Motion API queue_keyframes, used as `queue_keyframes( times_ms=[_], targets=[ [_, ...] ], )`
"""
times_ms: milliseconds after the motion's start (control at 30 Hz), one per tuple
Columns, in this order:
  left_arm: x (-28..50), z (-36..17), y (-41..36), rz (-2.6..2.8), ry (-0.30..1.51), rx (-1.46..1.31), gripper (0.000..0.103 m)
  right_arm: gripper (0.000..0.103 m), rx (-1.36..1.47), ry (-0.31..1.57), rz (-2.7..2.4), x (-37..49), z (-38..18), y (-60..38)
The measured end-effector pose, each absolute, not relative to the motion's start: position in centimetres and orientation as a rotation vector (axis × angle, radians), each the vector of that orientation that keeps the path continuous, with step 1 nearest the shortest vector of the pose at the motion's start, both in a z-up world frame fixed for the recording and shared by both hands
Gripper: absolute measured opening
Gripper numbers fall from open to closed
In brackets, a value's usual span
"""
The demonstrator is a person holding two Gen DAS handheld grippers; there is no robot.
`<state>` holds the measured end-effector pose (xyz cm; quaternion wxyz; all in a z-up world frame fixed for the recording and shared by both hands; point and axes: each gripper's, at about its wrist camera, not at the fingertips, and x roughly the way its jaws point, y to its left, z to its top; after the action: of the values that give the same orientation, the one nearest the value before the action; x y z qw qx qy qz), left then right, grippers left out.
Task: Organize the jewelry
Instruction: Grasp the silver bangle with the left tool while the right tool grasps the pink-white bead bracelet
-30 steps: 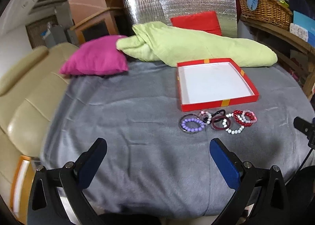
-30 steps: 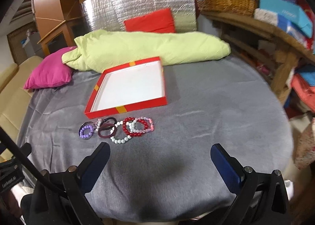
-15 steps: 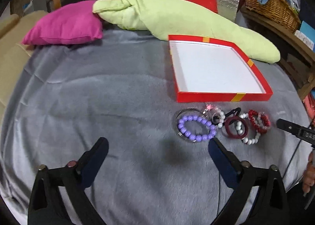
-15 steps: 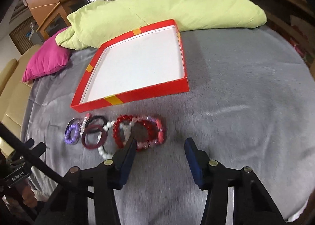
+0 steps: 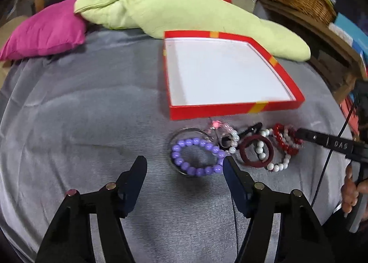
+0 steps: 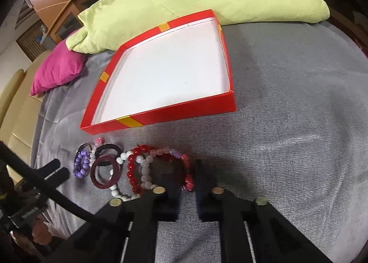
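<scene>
While the shallow red cardboard box with a white floor [image 5: 232, 107] lies open on the grey cloth [image 5: 92, 125], a cluster of bracelets sits just in front of its near wall. The left gripper [image 5: 184, 166] hovers with its jaws apart, straddling the purple beaded bracelet [image 5: 197, 156], its right finger at the bracelet's edge. The right gripper [image 6: 187, 181] has its jaws narrowed around the pink-and-red beaded bracelet [image 6: 184, 168]; whether they clamp it, I cannot tell. A dark maroon bangle [image 6: 105, 171] lies between them.
</scene>
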<state>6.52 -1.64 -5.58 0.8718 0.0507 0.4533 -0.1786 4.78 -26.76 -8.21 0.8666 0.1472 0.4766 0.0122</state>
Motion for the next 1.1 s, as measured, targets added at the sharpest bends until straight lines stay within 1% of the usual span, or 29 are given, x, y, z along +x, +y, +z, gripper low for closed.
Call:
queue_keyframes(
  times_ms=[167,233,300,333,367,400,433,467,500,533,800,867,900,933,967,1000,1033,1100],
  targets=[
    [6.9,-6.4,-2.9,-0.407,0.964,0.151,0.069,0.008,0.349,0.973,0.051,4.0,-7.9,-27.4],
    [7.1,-6.7,-3.1,-0.413,0.959,0.177,0.066,0.008,0.371,0.959,0.054,3.5,-7.6,-28.0],
    [7.2,-7.0,-3.0,-0.414,0.968,0.182,0.044,0.008,0.392,0.943,0.050,3.3,-7.3,-28.4],
    [7.2,-7.1,-2.9,-0.402,0.965,0.192,0.041,0.008,0.395,0.936,0.045,3.2,-7.2,-28.5],
    [7.1,-7.1,-2.8,-0.398,0.955,0.199,0.034,0.008,0.403,0.927,0.042,3.0,-7.1,-28.7],
    [7.1,-7.0,-2.6,-0.400,0.953,0.199,0.024,0.008,0.412,0.919,0.040,2.9,-6.9,-28.9],
    [7.1,-7.0,-2.4,-0.406,0.956,0.190,0.018,0.008,0.421,0.908,0.034,2.8,-6.8,-29.1],
    [7.0,-7.0,-2.3,-0.411,0.957,0.182,0.016,0.008,0.428,0.901,0.030,2.7,-6.7,-29.3],
    [6.9,-7.0,-2.0,-0.415,0.960,0.175,0.011,0.008,0.437,0.895,0.027,2.6,-6.6,-29.5],
    [6.9,-7.1,-1.7,-0.417,0.962,0.171,0.009,0.008,0.447,0.888,0.023,2.5,-6.5,-29.7],
    [6.9,-6.8,0.8,-0.397,0.948,0.112,0.008,0.008,0.497,0.861,0.004,2.1,-6.0,-30.8],
    [6.8,-6.4,0.5,-0.408,0.927,0.099,0.011,0.008,0.500,0.870,0.003,2.3,-6.2,-30.7],
    [6.6,-6.2,0.2,-0.419,0.916,0.102,0.015,0.008,0.498,0.876,0.002,2.3,-6.3,-30.6],
    [6.5,-6.2,-0.2,-0.429,0.906,0.109,0.026,0.008,0.497,0.879,0.001,2.3,-6.4,-30.5],
    [6.4,-6.2,-0.7,-0.436,0.898,0.123,0.034,0.008,0.495,0.882,0.000,2.3,-6.5,-30.5],
    [6.3,-6.2,-1.1,-0.438,0.893,0.142,0.048,0.008,0.495,0.885,-0.001,2.3,-6.6,-30.5],
    [6.3,-6.3,-1.6,-0.436,0.886,0.160,0.052,0.008,0.496,0.886,-0.001,2.3,-6.7,-30.5],
    [6.4,-6.6,-2.4,-0.445,0.884,0.189,0.053,0.008,0.498,0.893,-0.002,2.4,-6.8,-30.5]
  ],
)
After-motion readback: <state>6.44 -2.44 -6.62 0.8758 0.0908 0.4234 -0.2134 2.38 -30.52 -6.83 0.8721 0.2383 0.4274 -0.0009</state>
